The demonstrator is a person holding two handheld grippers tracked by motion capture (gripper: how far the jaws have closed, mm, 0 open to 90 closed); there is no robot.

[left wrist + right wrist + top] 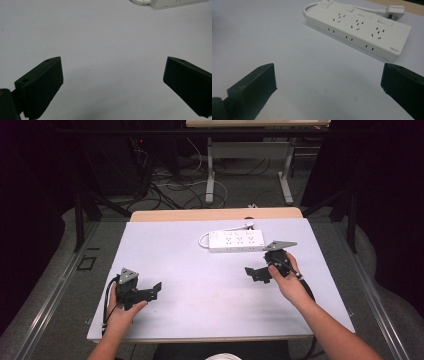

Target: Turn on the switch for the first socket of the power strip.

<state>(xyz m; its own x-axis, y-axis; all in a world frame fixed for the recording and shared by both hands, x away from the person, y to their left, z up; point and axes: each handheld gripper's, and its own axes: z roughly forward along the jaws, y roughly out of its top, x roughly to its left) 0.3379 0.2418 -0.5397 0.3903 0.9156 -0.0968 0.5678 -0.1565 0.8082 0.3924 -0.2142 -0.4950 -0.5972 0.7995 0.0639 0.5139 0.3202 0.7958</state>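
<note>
A white power strip (236,240) lies flat at the far middle of the pale table mat (200,290), its cord looping left and its plug (249,225) resting behind it. The right gripper view has the strip (359,30) close ahead, with a red switch at its far end and the plug (395,11) beyond. My right gripper (257,273) is open just in front of the strip, nothing between its jaws (327,80). My left gripper (152,291) is open at the near left, over bare mat (112,72). A corner of the strip (175,3) peeks in at the top.
The mat lies on a wooden table whose far edge (215,214) is visible. Beyond it stand desk legs (211,175) and loose cables (170,185) on the floor. Dark curtains close in both sides.
</note>
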